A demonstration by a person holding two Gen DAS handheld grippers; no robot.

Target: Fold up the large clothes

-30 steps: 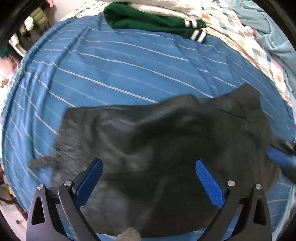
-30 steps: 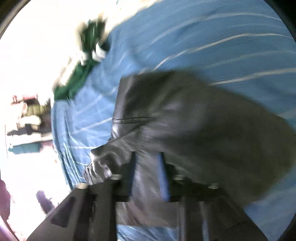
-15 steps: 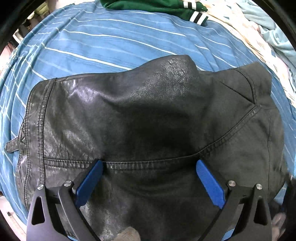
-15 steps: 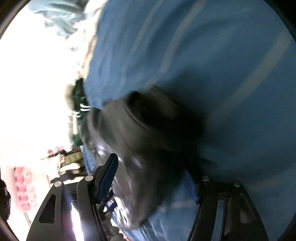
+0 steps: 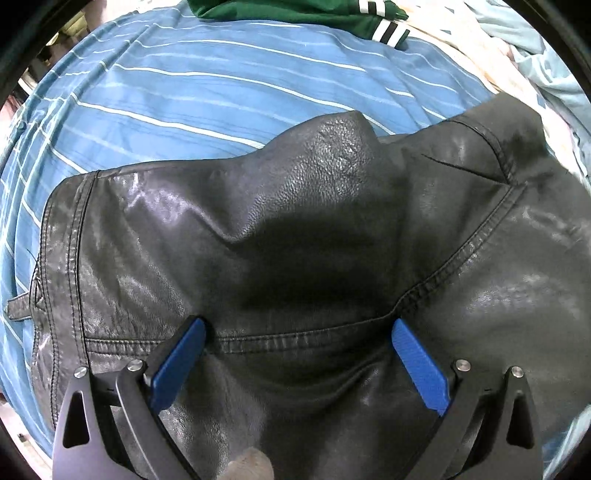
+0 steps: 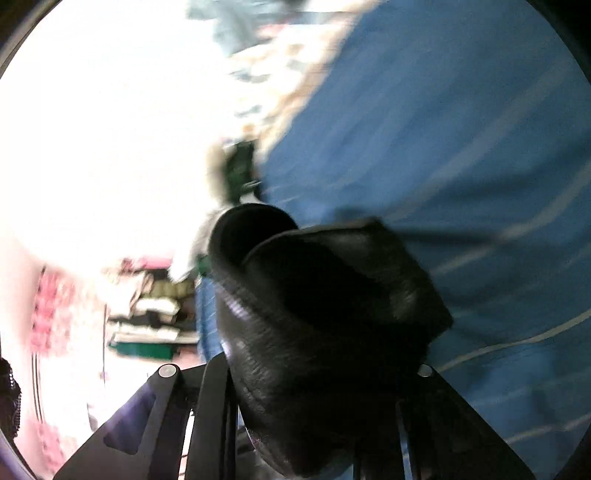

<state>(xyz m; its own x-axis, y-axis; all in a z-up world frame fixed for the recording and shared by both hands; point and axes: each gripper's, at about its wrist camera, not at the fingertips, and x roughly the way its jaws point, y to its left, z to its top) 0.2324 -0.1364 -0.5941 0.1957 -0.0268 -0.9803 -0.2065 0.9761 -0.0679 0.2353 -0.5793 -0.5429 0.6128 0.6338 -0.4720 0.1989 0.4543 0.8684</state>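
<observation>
A black leather jacket (image 5: 295, 229) lies spread on the blue striped bedsheet (image 5: 221, 85). My left gripper (image 5: 297, 325) points down at it, open, with its blue pads (image 5: 177, 365) wide apart on either side of a stitched seam and gripping nothing. In the right wrist view a rolled sleeve of the jacket (image 6: 314, 295) fills the space between the fingers of my right gripper (image 6: 321, 373). Those jaws are closing on the sleeve, and the leather hides the pads. The sleeve's open cuff faces away from the camera.
A green garment with white stripes (image 5: 295, 14) lies at the far edge of the bed, with pale patterned bedding (image 5: 517, 55) to its right. The right wrist view shows the blue sheet (image 6: 461, 129) and blurred shelves of folded clothes (image 6: 147, 314) beyond the bed.
The left gripper sank closer to the jacket and stayed open. The right gripper swung round, opened wide around the sleeve, then closed on it.
</observation>
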